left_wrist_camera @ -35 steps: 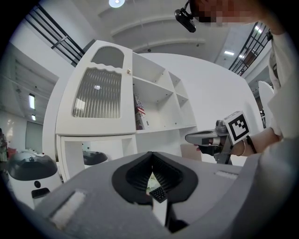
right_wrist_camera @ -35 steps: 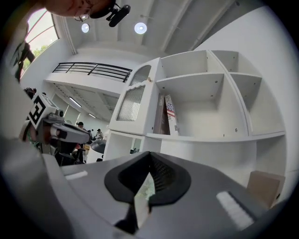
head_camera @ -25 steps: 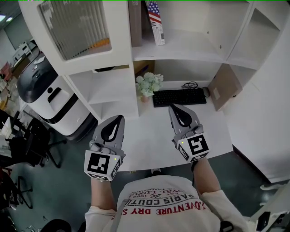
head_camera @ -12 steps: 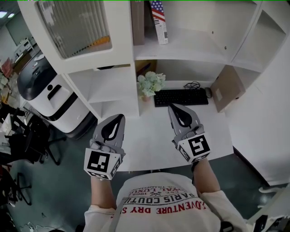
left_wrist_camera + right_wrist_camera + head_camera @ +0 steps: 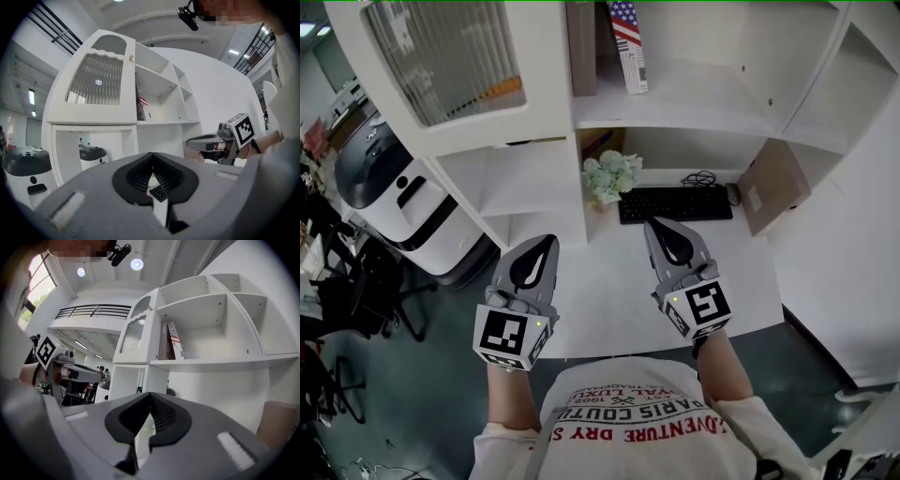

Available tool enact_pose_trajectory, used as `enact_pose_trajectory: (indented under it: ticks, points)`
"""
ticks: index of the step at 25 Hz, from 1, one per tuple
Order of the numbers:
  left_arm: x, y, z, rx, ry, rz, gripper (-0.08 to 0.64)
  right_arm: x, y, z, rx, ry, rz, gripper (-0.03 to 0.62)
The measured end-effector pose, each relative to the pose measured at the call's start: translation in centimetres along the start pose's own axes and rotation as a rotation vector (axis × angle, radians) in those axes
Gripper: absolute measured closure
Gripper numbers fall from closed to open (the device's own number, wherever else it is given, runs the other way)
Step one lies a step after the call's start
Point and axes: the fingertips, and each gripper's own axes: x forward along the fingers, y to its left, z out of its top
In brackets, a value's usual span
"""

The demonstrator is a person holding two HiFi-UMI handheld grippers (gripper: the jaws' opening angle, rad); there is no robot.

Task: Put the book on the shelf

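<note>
The left tool [image 5: 547, 241] and the right tool [image 5: 649, 223] are held out side by side in front of the person, well apart. The right is over the white bench [image 5: 609, 281] and the left is at the bench's left front edge. Each tool has its jaws pressed fully together with nothing between them. The book with a stars-and-stripes cover [image 5: 626, 42] stands upright on the white shelf board [image 5: 694, 98] high in the white wall unit, far beyond both tools and touched by neither. A plain brown book [image 5: 581, 47] stands just beside it on its left. At the back of the bench lies a black keyboard [image 5: 675, 202], with a small pot of pale flowers [image 5: 609, 175] at its left end and a dark mouse [image 5: 730, 192] at its right. A brown cardboard panel [image 5: 773, 183] leans at the bench's right end. On the floor to the left of the unit stands a white machine with a rounded black top [image 5: 394, 187].
</note>
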Motion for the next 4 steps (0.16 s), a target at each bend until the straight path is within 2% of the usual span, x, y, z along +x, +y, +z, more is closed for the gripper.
enact_pose_trajectory:
  ticks: [4]
  points:
    - [0.65, 0.35, -0.02, -0.001, -0.002, 0.008, 0.555, 0.5, 0.21, 0.17, -0.018, -0.007, 0.018, 0.592]
